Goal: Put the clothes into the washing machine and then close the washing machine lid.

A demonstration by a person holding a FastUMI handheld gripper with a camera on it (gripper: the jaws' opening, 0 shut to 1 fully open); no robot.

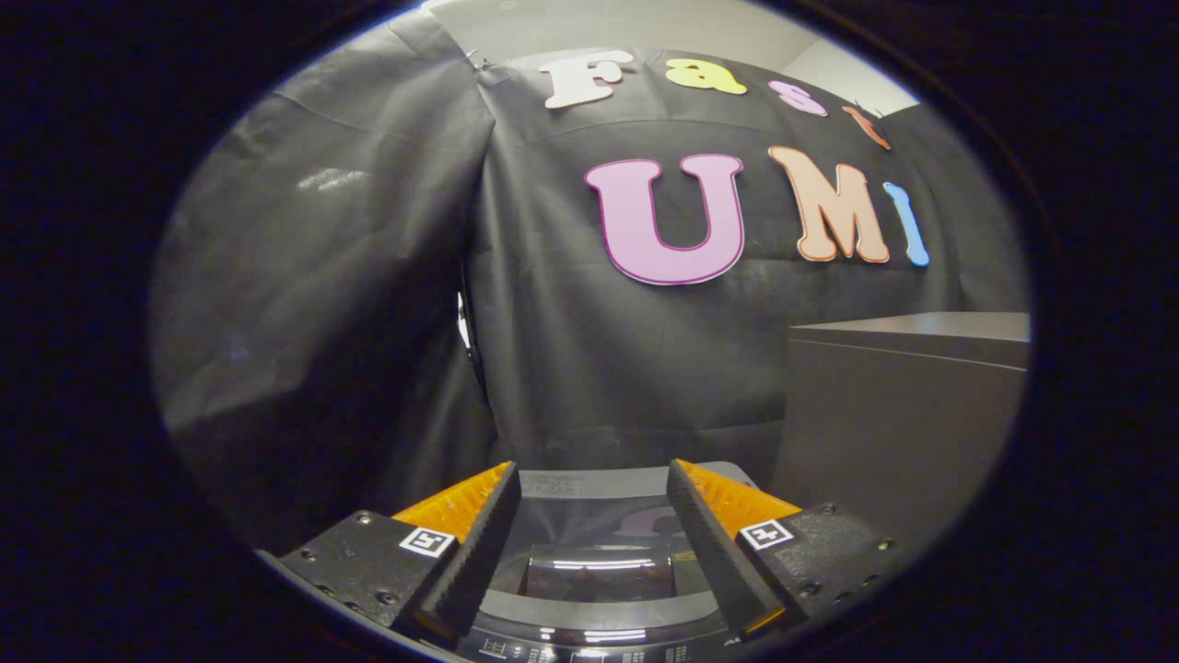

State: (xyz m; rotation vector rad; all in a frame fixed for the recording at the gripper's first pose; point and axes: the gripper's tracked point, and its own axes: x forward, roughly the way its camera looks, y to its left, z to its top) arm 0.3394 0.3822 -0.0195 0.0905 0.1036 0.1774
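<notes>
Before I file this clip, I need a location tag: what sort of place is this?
Likely a staged recording booth with a laundry setup. Black cloth hangs as the wall, a washing machine with a glossy lid sits below the open gripper, and a grey cabinet stands beside it.

The camera rides the claw [589,516], looking forward, close above the washing machine lid [597,552].

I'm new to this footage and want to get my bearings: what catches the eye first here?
First come the tongs, open with nothing between them, their orange-backed fingers spread wide. In the gap below lies the washing machine with its glossy dark lid closed, reflecting the light. Beyond the right finger stands a grey cabinet against the black cloth wall.
</notes>
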